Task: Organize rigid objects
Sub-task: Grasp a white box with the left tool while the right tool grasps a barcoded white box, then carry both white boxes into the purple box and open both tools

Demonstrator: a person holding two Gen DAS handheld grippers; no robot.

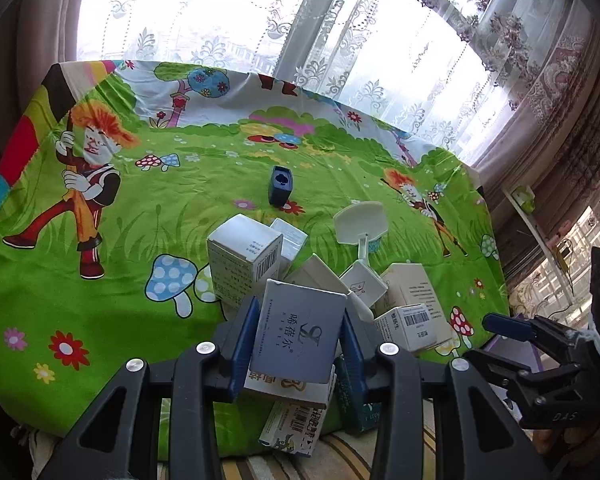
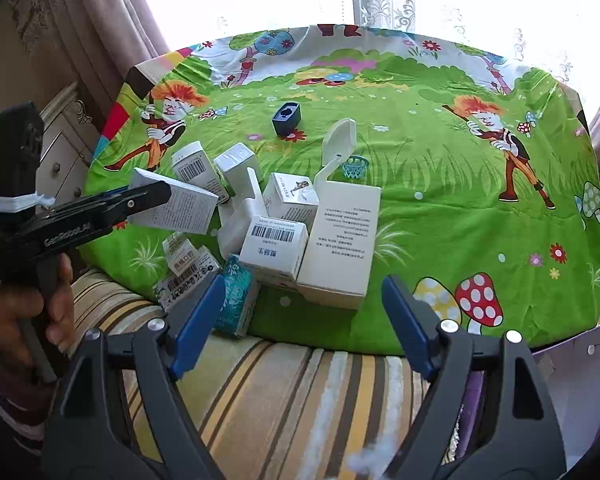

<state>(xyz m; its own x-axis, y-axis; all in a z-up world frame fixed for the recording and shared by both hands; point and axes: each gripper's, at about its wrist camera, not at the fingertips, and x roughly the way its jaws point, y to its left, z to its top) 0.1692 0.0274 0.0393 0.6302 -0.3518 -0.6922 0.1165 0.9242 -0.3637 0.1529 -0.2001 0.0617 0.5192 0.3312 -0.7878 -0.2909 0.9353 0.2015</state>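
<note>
While the left claw [image 1: 298,334] is clamped on a grey box [image 1: 296,336], blue pads pressing its two side faces, the box sits tilted and clear of the pile beneath, so the grip is judged sound but shallow: only the lower part of the box lies between the pads. Recommend keeping the box level in transit and not squeezing harder, as thin card will buckle. Right claw [image 2: 302,316] stands apart with nothing between its fingers, hovering over the near edge of the desk [image 2: 440,200]. Just beyond it lies the pile: a barcode box [image 2: 274,250] leaning against a tall white box [image 2: 342,240], a teal box [image 2: 236,300] at the desk's edge. A dark blue cap [image 2: 286,118] and a small hoop toy [image 2: 340,148] stand farther back. Open green cloth to the right offers a clear place to set boxes in a row. Risk noted: items near the edge could slide off if the pile is nudged
</note>
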